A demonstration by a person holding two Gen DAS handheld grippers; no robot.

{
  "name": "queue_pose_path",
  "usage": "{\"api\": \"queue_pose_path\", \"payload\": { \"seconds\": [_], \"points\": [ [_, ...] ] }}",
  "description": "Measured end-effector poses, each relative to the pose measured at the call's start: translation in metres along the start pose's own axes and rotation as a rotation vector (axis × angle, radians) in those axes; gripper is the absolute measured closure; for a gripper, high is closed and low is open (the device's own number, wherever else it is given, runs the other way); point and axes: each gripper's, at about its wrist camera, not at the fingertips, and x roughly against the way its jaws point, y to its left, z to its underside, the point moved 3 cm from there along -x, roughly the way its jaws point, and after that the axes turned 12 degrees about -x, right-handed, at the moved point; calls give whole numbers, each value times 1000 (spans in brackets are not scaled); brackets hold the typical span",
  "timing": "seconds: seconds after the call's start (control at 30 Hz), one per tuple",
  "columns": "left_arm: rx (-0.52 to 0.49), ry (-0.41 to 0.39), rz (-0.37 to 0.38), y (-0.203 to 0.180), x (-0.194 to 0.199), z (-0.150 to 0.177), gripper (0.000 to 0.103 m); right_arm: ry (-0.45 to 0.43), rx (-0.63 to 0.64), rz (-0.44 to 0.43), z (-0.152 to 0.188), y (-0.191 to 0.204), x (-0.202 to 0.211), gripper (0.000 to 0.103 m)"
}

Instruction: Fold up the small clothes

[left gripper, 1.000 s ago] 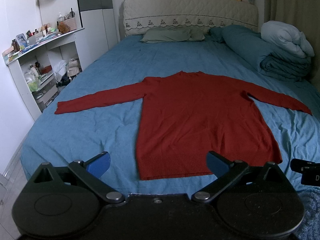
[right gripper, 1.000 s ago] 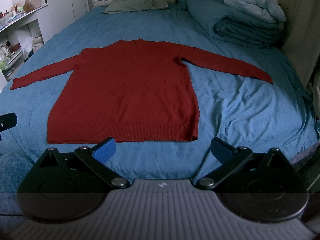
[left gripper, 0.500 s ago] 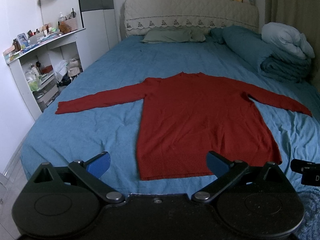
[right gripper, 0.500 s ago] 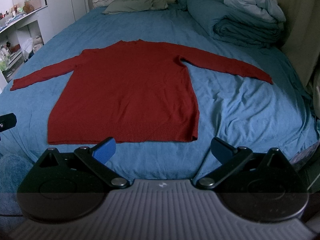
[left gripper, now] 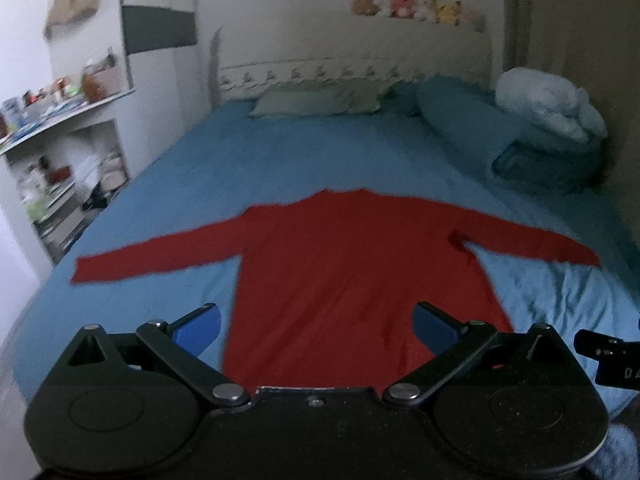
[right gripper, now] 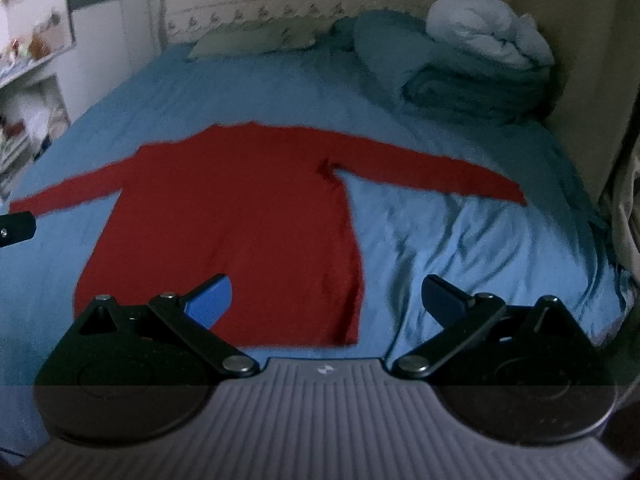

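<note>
A red long-sleeved sweater (left gripper: 340, 264) lies flat on the blue bed sheet (left gripper: 280, 160), sleeves spread to both sides, hem nearest me. It also shows in the right wrist view (right gripper: 240, 220). My left gripper (left gripper: 316, 322) is open and empty, above the hem's left part. My right gripper (right gripper: 326, 296) is open and empty, above the hem's right corner. Both views are blurred by motion.
Pillows (left gripper: 316, 98) lie at the headboard. A folded duvet and blankets (right gripper: 480, 64) are stacked at the far right. Cluttered white shelves (left gripper: 48, 160) stand left of the bed. Plush toys (left gripper: 408, 4) sit on the headboard. A curtain hangs at the right.
Both grippers have moved forward and tilted up over the sweater's hem, so the sweater sits lower in both views. Both jaws stay open.
</note>
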Motion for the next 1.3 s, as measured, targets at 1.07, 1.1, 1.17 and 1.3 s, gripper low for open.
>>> {"api": "queue_pose_path", "payload": {
  "seconds": [1.07,1.1,1.17,1.3],
  "points": [
    [-46,223,202,-152,-439,-130,0,-165,-552,201,-112,-287,-353,5],
    [-48,232,200,-154,-447,-129,1,-160,-576,199,-111,-292,-360,9],
    [-45,246,196,-157,-462,-129,1,-168,-623,199,-109,-301,-372,17],
    [-31,268,198,-165,-485,-131,1,-220,-661,211,-114,-311,-387,32]
  ]
}}
